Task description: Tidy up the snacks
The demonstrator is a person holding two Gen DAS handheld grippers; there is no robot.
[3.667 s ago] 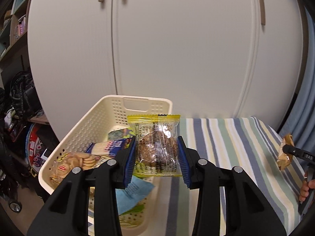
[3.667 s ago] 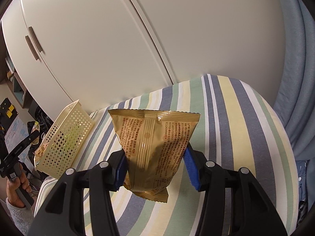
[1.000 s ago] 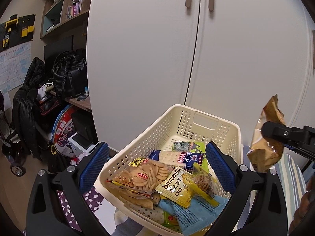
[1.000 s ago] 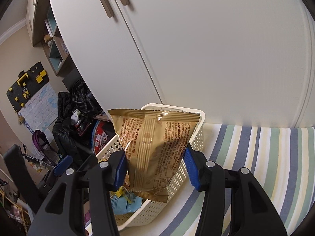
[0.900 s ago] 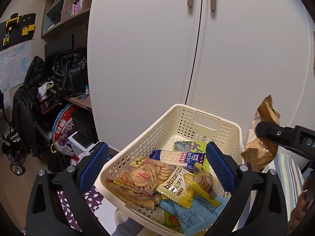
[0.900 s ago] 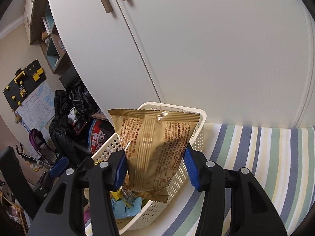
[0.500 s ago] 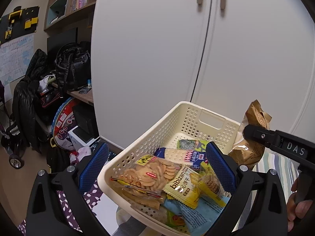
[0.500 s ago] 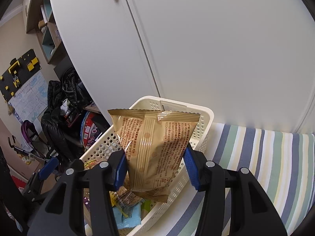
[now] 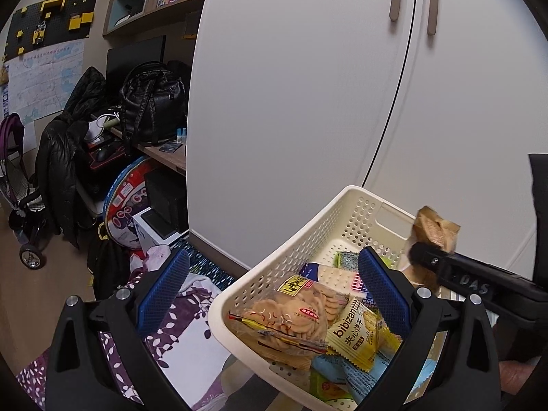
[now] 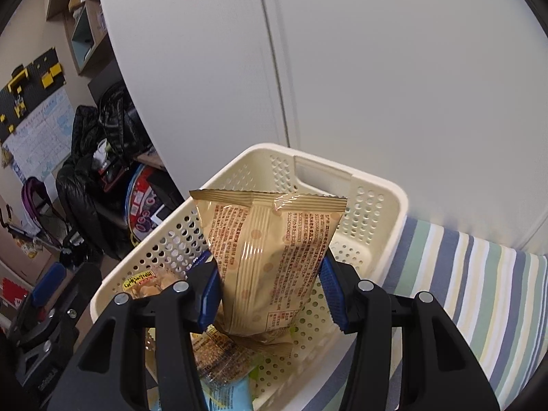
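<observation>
Right wrist view shows the right gripper [image 10: 269, 293] squeezing a tan snack bag [image 10: 270, 260] tight, holding it up over the cream basket [image 10: 387, 202]. The left gripper [image 9: 274, 294] is spread wide with nothing in it, next to the basket. The basket already has many snacks inside. If the bag is let go too near the basket's rim, it could tip over the wall and fall out onto the striped cloth [image 10: 479, 291] beside the basket.
</observation>
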